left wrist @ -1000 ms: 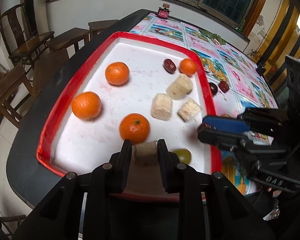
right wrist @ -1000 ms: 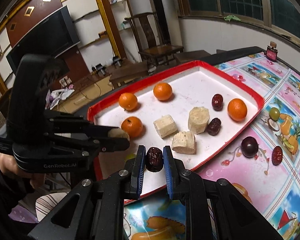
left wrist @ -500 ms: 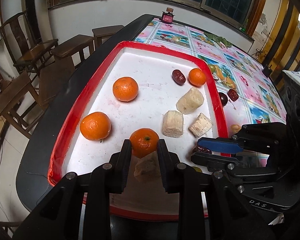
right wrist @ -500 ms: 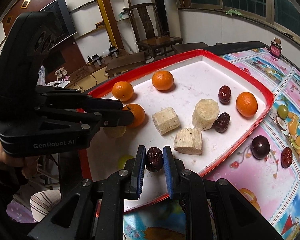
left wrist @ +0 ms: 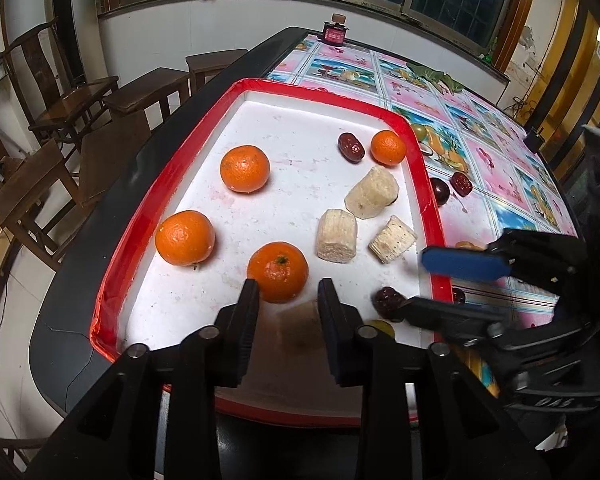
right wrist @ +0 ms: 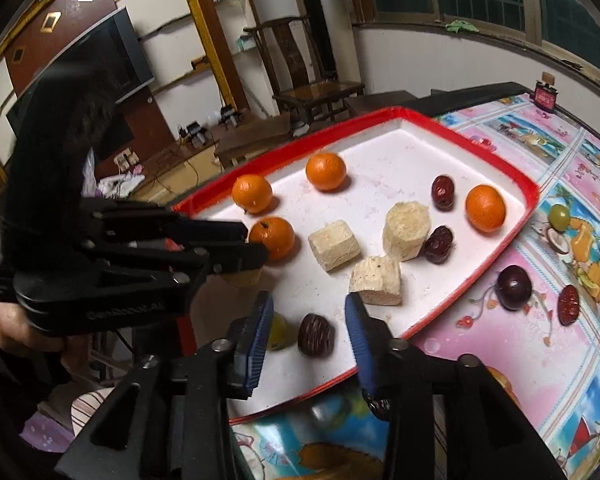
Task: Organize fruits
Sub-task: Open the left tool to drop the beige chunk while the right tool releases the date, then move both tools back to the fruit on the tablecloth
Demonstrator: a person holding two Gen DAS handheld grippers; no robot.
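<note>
Left wrist view: the left gripper points down at the near end of the red-rimmed tray. Its jaws are opening, and a pale cane chunk lies between them on the white floor; the right pad seems to touch it, the left stands clear, so this looks like a release, not a grip. Just ahead sits a dimpled orange, two more beyond it. Three fibrous, roughly cut chunks cluster mid-tray, probably grouped by kind. The right gripper reaches in from the right over a wrinkled dark date.

Right wrist view: the right gripper's jaws are opening too, and the date rests on the tray between the blue pads, touching neither: set down, I judge, to bring it inside with the others. A yellow-green grape lies beside it. A glossy plum and another date remain outside on the patterned tablecloth.
</note>
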